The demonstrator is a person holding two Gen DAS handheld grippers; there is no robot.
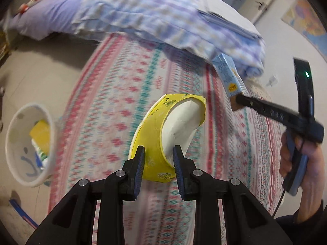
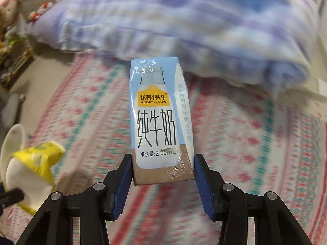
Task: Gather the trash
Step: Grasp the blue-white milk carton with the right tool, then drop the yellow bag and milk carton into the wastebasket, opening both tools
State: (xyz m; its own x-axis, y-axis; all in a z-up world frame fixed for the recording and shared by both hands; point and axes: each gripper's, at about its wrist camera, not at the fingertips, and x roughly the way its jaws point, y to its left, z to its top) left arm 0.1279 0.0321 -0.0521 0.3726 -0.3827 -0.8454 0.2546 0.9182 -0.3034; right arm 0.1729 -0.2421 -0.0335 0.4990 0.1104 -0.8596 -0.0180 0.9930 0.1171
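I have two pieces of trash in hand. My left gripper (image 1: 159,157) is clamped on a squashed yellow paper cup (image 1: 163,134), one finger outside the crushed wall and the other inside against the white lining, so the cup hangs in the air above the bed. My right gripper (image 2: 162,168) is closed on the brown base of a blue-and-white milk carton (image 2: 159,120), which stands up between the pads, also lifted clear of the bedding. From the left wrist view I can see that same carton off to the right, held out on the other tool by the person's hand (image 1: 300,163).

Below both items lies the patterned bedspread (image 1: 114,94), and beyond it a folded checked quilt (image 1: 155,14) with a lilac pillow (image 1: 40,20) further back. To the left, down on the floor beside the bed, sits a white bin (image 1: 12,143); it already holds something yellow and what looks like green-and-white packaging.

I judge the job well under way: some rubbish is binned, two pieces are picked up, and neither is over the bin yet. What remains is carrying both across to the left and dropping them in. I see no other loose trash on the bedspread, though much is blurred.
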